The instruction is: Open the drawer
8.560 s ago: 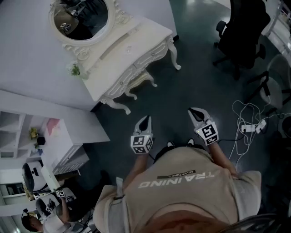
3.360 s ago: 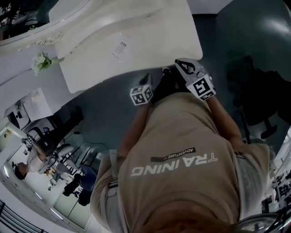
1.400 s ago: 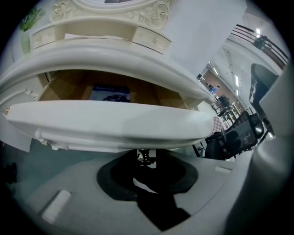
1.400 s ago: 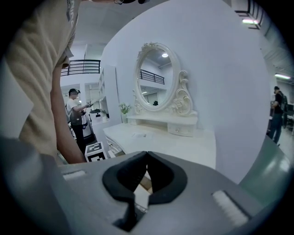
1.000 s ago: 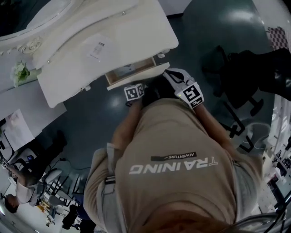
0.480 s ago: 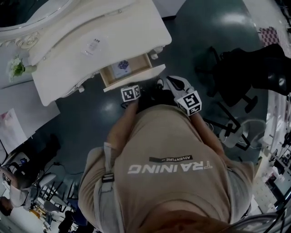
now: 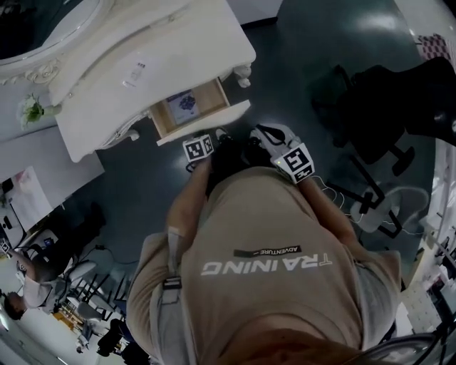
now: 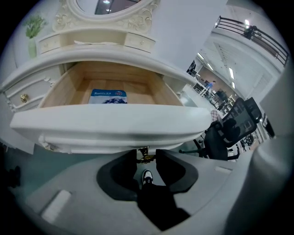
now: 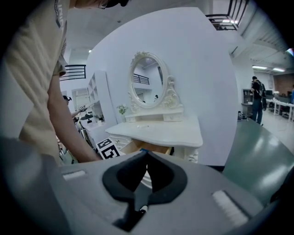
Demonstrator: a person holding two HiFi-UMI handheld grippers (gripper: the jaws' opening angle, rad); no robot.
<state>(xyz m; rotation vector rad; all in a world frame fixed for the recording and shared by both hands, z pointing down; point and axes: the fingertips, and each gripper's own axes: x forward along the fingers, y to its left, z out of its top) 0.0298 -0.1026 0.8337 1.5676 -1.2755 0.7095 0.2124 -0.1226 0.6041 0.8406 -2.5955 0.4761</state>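
Pinching brass pull (image 8: pixel 144 158) with left gripper (image 8: pixel 147 153), dead ahead under drawer (image 8: pixel 110 121) front; slide axis toward body; right gripper (image 9: pixel 147 155) pressed together, empty, farther off.

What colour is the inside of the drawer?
Light tan wood; the drawer shows best in left gripper view.

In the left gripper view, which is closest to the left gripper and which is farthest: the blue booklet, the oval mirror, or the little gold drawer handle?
1. Gold drawer handle: clamped between the left gripper's jaws, just under the drawer front.
2. Blue booklet: lying inside the open drawer, toward its back.
3. Oval mirror: up at the back of the dressing table, farthest away.
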